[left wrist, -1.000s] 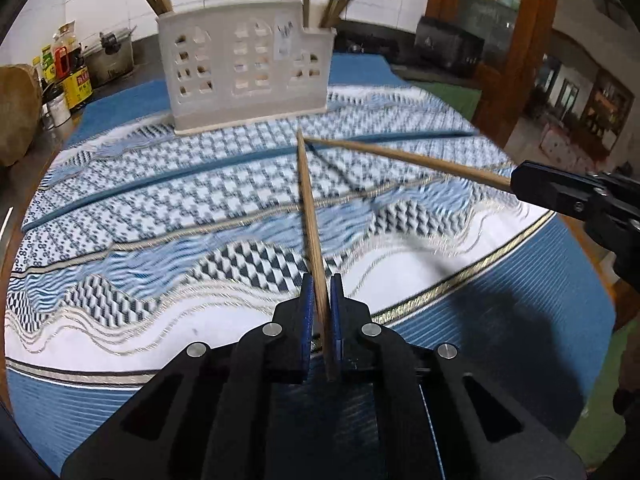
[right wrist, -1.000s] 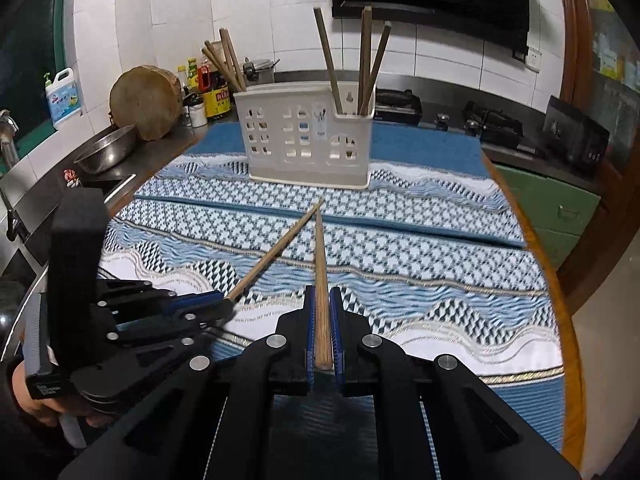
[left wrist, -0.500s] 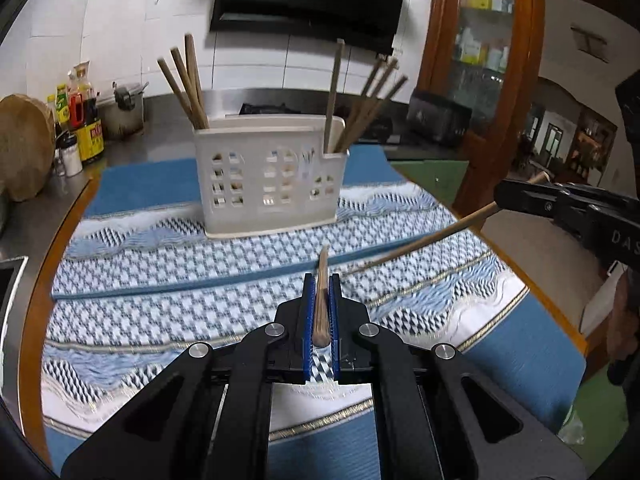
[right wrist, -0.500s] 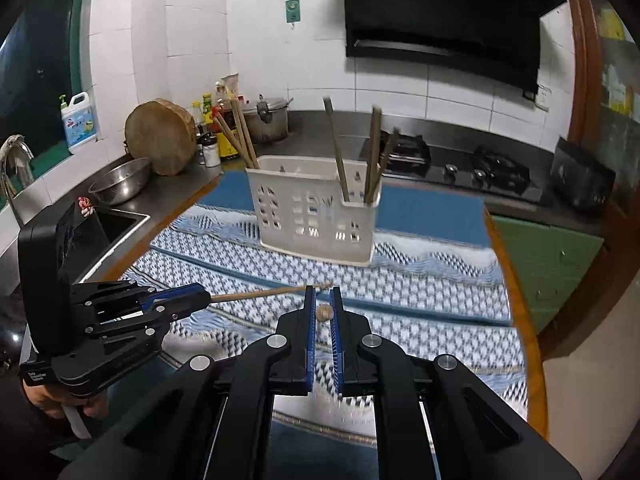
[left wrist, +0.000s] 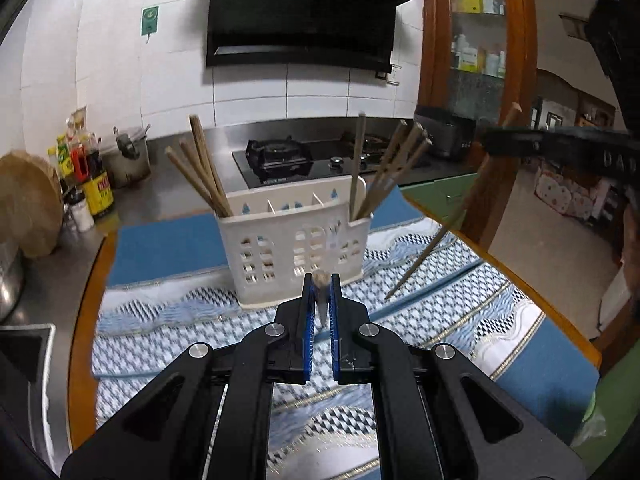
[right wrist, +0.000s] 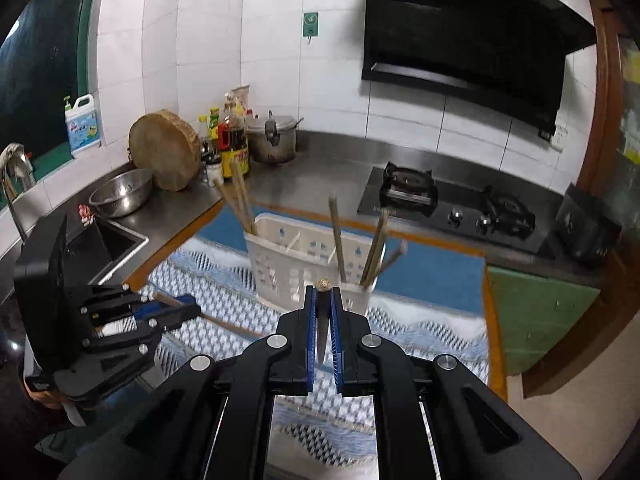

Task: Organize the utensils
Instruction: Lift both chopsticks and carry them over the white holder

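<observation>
One "DA…"-marked right gripper (left wrist: 560, 146)

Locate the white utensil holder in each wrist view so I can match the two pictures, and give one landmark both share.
Left wrist view: the white utensil holder stands mid-frame on the patterned cloth, just beyond the left gripper.
Right wrist view: the same holder sits centre, slightly left, beyond the right gripper.
Shared landmark: the black range hood on the tiled wall, upper centre in the left view, upper right in the right view.
</observation>
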Motion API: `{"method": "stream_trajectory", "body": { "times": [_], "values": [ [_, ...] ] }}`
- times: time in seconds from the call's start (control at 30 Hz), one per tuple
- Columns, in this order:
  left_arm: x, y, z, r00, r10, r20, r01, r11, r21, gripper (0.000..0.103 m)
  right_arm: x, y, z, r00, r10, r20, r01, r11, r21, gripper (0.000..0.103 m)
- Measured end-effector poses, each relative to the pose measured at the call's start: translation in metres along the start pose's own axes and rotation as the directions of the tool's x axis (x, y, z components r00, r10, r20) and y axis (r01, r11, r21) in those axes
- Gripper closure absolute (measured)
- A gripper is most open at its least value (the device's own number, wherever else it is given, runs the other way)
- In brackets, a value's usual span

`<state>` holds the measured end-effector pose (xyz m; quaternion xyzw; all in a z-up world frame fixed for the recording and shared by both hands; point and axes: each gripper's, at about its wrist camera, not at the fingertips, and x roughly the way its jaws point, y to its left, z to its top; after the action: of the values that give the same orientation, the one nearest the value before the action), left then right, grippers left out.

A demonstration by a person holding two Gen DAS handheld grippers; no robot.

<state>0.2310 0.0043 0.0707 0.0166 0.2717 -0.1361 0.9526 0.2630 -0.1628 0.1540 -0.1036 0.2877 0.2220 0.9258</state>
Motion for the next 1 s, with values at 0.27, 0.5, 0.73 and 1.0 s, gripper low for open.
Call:
{"method": "stream_trajectory", "body": {
  "times": [0.27, 0.5, 0.73, 1.0],
  "values": [
    [-0.003, 0.012, 0.038, 0.999, 0.007, 0.033, -0.008, 1.0, 0.027, 0.098, 0.003, -0.006, 0.059, 0.999, -0.041, 0.036, 0.043, 0.998, -0.045, 0.096],
    [-0.023, 0.016, 0.089, 0.991, 0.021, 0.135, -0.027, 0.999, 0.046, 0.098, 0.019, -0.012, 0.083, 0.996, -0.069, 0.052, 0.071, 0.997, -0.036, 0.096],
    [-0.026, 0.021, 0.139, 0.968, 0.072, 0.242, -0.084, 0.996, 0.041, 0.098, 0.051, -0.025, 0.08, 0.997, -0.08, 0.012, 0.08, 0.997, -0.011, 0.096],
    [0.001, 0.027, 0.166, 0.943, 0.121, 0.311, -0.128, 0.992, 0.002, 0.098, 0.08, -0.032, 0.069, 0.997, -0.062, -0.035, 0.062, 0.998, 0.003, 0.096]
  ]
}}
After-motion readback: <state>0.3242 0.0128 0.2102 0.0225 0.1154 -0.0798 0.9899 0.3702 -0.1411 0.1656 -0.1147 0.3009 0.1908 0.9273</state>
